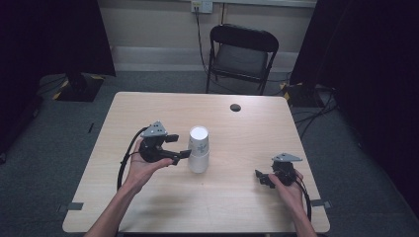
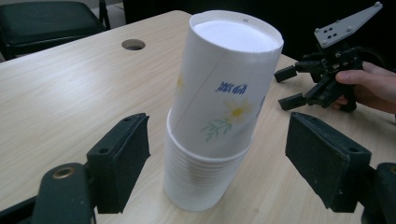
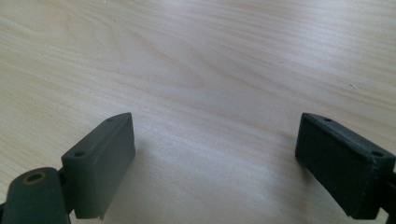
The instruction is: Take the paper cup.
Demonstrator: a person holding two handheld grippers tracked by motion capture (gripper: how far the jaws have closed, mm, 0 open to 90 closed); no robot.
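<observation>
Two grippers flanked one stack of cups (image 1: 198,149) mid-table: left gripper (image 1: 183,146) gaped around it without touching, right gripper (image 1: 261,177) stood open well apart, while only the high view caught one chair (image 1: 242,55).

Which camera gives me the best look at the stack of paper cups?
The left gripper view: the stack of paper cups stands close between that claw's open jaws, with the flower print and the nested rims plain. The high view shows the stack small, from above. The right gripper view looks at bare table.
</observation>
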